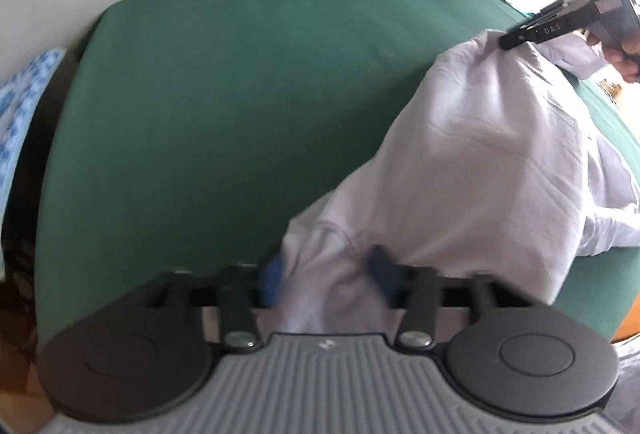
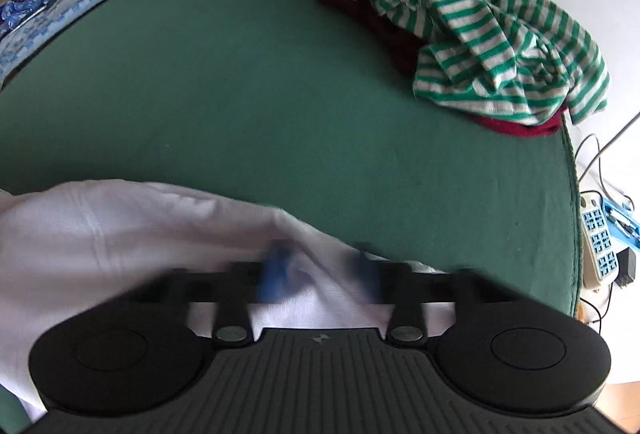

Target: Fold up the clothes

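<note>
Soft creased white cotton-looking shirt (image 1: 480, 161) on a matt green cloth table cover (image 1: 224, 113), striped green-and-white knit top (image 2: 492, 45) looks stretchy, gripper bodies are matt ribbed plastic.

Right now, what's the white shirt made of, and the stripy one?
The white shirt looks like thin, matte woven cotton: it drapes softly with fine creases. The stripy top seems a thicker, stretchy knit, probably cotton jersey: it bunches in plump, rounded folds.
</note>
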Demonstrator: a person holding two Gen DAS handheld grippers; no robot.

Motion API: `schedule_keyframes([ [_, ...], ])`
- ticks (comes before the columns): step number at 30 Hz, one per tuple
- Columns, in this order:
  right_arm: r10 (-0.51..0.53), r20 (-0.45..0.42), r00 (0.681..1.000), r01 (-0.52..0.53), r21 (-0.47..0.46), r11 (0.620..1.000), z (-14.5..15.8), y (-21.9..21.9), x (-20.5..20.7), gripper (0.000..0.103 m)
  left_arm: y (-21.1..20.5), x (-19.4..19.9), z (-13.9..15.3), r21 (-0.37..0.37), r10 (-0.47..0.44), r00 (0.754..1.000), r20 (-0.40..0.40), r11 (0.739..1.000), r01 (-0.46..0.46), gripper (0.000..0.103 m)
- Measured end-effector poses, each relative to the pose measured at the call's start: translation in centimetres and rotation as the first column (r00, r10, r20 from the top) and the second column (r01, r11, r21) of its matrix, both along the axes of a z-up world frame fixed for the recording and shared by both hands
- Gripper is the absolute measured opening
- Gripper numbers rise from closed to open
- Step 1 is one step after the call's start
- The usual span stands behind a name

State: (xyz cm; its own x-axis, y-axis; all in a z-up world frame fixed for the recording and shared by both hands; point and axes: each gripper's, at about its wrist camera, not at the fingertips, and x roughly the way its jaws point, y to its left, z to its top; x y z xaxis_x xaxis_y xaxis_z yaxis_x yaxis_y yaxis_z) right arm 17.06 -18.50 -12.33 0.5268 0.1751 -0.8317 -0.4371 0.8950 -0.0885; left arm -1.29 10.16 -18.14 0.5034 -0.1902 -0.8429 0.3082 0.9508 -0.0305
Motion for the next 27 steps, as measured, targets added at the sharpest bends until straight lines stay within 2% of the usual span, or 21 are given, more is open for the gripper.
schedule_keyframes([
  [1, 0.0, 0.014, 1.0, 0.0, 0.02, 1.0, 0.4, -0.3, -0.5, 0.005, -0.2, -0.8, 0.4, 0.006, 0.013, 1.0, 0.013, 1.0, -0.013, 0.006],
  [2, 0.012, 0.037, 0.999, -0.014, 0.052, 0.999, 1.1, -0.7, -1.5, 0.005, -0.5, -1.8, 0.7, 0.016, 0.019, 0.999, 0.039, 1.0, -0.02, 0.004],
  [5, 0.05, 0.091, 0.995, -0.065, 0.164, 0.984, 3.9, -2.7, -5.6, 0.005, -1.6, -4.6, 2.3, 0.037, 0.018, 0.994, 0.106, 0.999, -0.022, 0.003],
  [8, 0.078, 0.078, 0.994, -0.095, 0.239, 0.967, 5.4, -5.2, -10.2, 0.005, -1.6, -7.6, 4.5, 0.02, 0.02, 0.99, 0.143, 1.0, -0.024, 0.003],
  [11, 0.109, -0.048, 0.993, -0.097, 0.21, 0.973, 4.2, -6.8, -13.9, 0.005, -0.8, -10.4, 6.1, 0.018, 0.008, 0.99, 0.14, 1.0, -0.011, 0.003],
  [14, 0.142, -0.226, 0.964, -0.111, 0.143, 0.983, 1.1, -7.0, -17.3, 0.006, -0.4, -11.5, 6.5, 0.049, -0.017, 0.995, 0.102, 0.999, 0.012, 0.003],
  [16, 0.148, -0.253, 0.956, -0.125, 0.106, 0.986, 0.2, -6.2, -18.8, 0.011, -0.9, -11.0, 6.1, 0.075, -0.049, 0.996, 0.071, 0.996, 0.044, 0.002],
  [17, 0.142, -0.247, 0.959, -0.111, 0.132, 0.985, 0.6, -5.9, -19.0, 0.018, -1.5, -10.3, 5.8, 0.086, -0.065, 0.996, 0.063, 0.995, 0.059, 0.003],
  [18, 0.13, -0.238, 0.963, -0.088, 0.18, 0.98, 1.2, -5.7, -18.8, 0.027, -1.8, -10.1, 5.9, 0.094, -0.079, 0.995, 0.065, 0.993, 0.073, 0.005],
  [19, 0.116, -0.219, 0.969, -0.063, 0.238, 0.969, 1.9, -5.7, -18.5, 0.034, -2.0, -9.9, 6.4, 0.099, -0.095, 0.993, 0.076, 0.991, 0.087, 0.012],
  [21, 0.08, -0.158, 0.984, -0.018, 0.358, 0.934, 3.5, -5.7, -18.0, 0.061, -2.3, -10.1, 8.3, 0.084, -0.116, 0.981, 0.154, 0.991, 0.104, 0.022],
  [22, 0.062, -0.118, 0.991, -0.01, 0.399, 0.917, 4.0, -5.8, -17.8, 0.065, -2.8, -10.0, 8.6, 0.079, -0.148, 0.973, 0.175, 0.988, 0.136, 0.037],
  [23, 0.033, -0.081, 0.996, 0.004, 0.413, 0.911, 4.1, -5.7, -17.5, 0.069, -3.5, -9.8, 8.7, 0.077, -0.187, 0.964, 0.188, 0.982, 0.175, 0.044],
  [25, -0.019, -0.059, 0.998, 0.038, 0.341, 0.939, 3.0, -4.9, -16.7, 0.069, -4.8, -9.3, 8.7, 0.074, -0.264, 0.941, 0.214, 0.965, 0.254, 0.061],
  [27, -0.027, -0.061, 0.998, 0.042, 0.268, 0.962, 1.3, -4.3, -16.1, 0.067, -6.1, -8.6, 8.2, 0.086, -0.337, 0.915, 0.222, 0.941, 0.326, 0.062],
])
